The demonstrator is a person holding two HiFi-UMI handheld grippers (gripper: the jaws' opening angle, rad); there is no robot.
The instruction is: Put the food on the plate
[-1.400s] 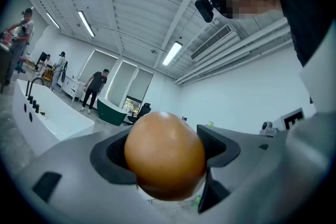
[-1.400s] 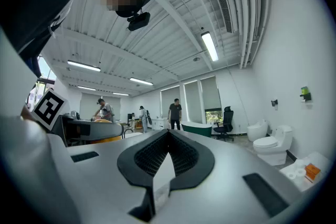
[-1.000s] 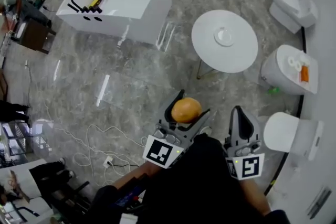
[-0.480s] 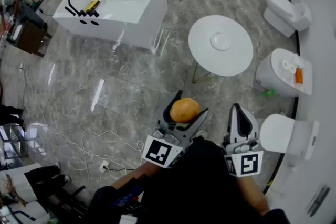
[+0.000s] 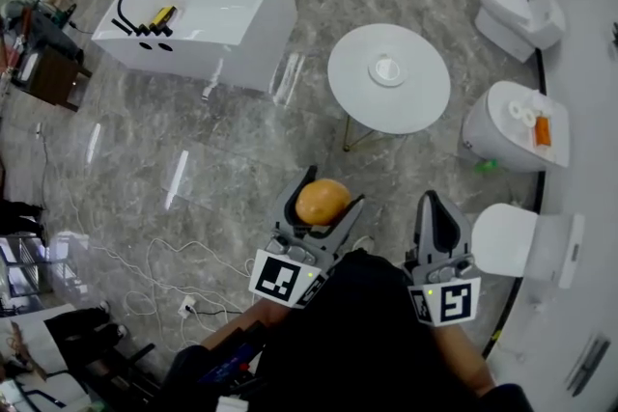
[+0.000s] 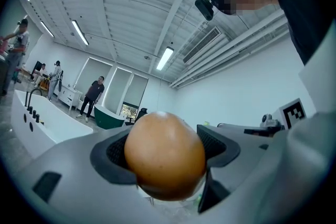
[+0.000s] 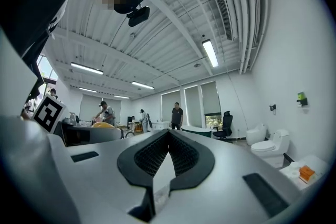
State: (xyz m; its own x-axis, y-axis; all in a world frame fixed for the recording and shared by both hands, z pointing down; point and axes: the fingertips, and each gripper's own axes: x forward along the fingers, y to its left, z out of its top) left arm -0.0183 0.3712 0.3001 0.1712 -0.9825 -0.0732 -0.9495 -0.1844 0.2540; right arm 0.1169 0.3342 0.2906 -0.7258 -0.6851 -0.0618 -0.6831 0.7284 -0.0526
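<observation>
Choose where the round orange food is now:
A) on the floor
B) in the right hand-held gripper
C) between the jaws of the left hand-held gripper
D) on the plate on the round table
C: the food sits clamped in the left hand-held gripper, the right hand-held gripper is shut on nothing, and the plate is far off on the round table.

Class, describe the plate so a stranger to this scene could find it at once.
Find the round white table between the bathtub and the row of toilets. The plate sits near its middle: small, white, round, the only thing on the tabletop.
</observation>
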